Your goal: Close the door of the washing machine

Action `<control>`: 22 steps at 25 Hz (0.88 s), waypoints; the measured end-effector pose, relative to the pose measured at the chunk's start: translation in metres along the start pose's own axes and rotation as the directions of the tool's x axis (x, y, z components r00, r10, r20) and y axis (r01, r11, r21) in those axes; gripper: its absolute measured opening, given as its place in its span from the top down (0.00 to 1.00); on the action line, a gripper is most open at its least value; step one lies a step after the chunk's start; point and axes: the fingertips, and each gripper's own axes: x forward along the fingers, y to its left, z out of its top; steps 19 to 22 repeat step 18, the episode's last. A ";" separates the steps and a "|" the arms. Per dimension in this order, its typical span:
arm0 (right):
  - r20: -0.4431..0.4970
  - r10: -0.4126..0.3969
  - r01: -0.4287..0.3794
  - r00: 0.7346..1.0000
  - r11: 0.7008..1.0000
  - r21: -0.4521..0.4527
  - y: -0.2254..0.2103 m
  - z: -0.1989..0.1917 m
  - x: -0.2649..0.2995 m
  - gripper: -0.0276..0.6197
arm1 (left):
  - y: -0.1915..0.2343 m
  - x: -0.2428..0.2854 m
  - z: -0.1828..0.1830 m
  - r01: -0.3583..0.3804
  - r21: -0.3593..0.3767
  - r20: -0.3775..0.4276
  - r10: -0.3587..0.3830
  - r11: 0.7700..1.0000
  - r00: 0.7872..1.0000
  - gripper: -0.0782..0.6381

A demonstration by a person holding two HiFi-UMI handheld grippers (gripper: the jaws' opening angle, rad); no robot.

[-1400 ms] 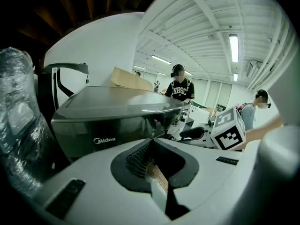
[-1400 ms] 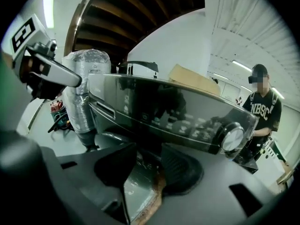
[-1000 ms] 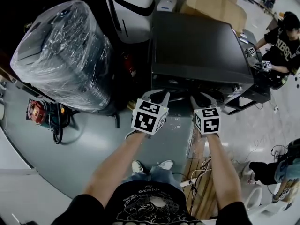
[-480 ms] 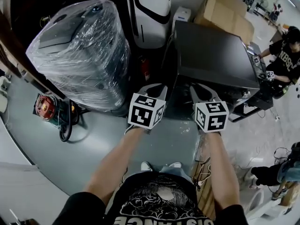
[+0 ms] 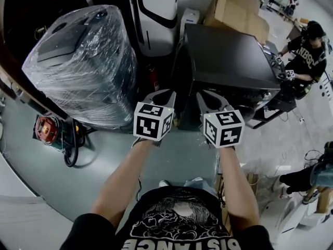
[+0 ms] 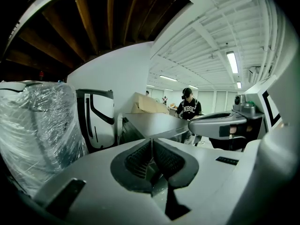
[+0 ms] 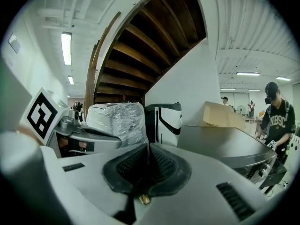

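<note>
The washing machine (image 5: 229, 56) is a dark box with a flat black top, right of centre in the head view. Its front face lies in shadow below the top edge, and I cannot make out the door. My left gripper (image 5: 162, 92) hangs in the air before the machine's left front corner, shut on nothing. My right gripper (image 5: 207, 94) is beside it, before the front; its jaws have just been closing and now stand shut with nothing between them. The pads meet in the left gripper view (image 6: 151, 142) and in the right gripper view (image 7: 147, 146).
A plastic-wrapped appliance (image 5: 83, 66) stands at the left, a white-and-black appliance (image 5: 153, 14) behind it. Cardboard boxes (image 5: 237, 9) sit beyond the machine. A person in a black shirt (image 5: 307, 51) works at its far right. A red tool (image 5: 47, 129) lies on the grey floor.
Both grippers have risen and drawn a little to the left, still in front of the machine. The right gripper's fingers stand closer together than before.
</note>
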 end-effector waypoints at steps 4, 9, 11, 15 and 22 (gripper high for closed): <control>0.002 -0.013 0.013 1.000 1.000 0.003 0.001 0.001 -0.001 0.91 | 0.003 -0.002 0.003 0.004 0.005 0.003 -0.004 1.000 1.000 0.84; 0.001 -0.028 0.028 1.000 1.000 -0.001 0.001 0.002 0.000 0.91 | 0.009 -0.005 0.004 0.005 0.008 0.001 -0.005 1.000 1.000 0.84; -0.003 -0.034 0.034 0.999 0.999 -0.005 0.000 0.001 0.001 0.91 | 0.009 -0.004 0.003 0.008 0.008 0.000 -0.008 1.000 1.000 0.84; -0.005 -0.040 0.040 0.999 0.999 -0.004 -0.002 -0.001 0.002 0.91 | 0.010 -0.003 0.002 0.010 0.009 -0.002 -0.010 1.000 1.000 0.84; -0.008 -0.044 0.044 0.999 0.999 -0.002 -0.004 -0.005 0.001 0.91 | 0.009 -0.001 0.000 0.012 0.010 -0.005 -0.012 1.000 1.000 0.84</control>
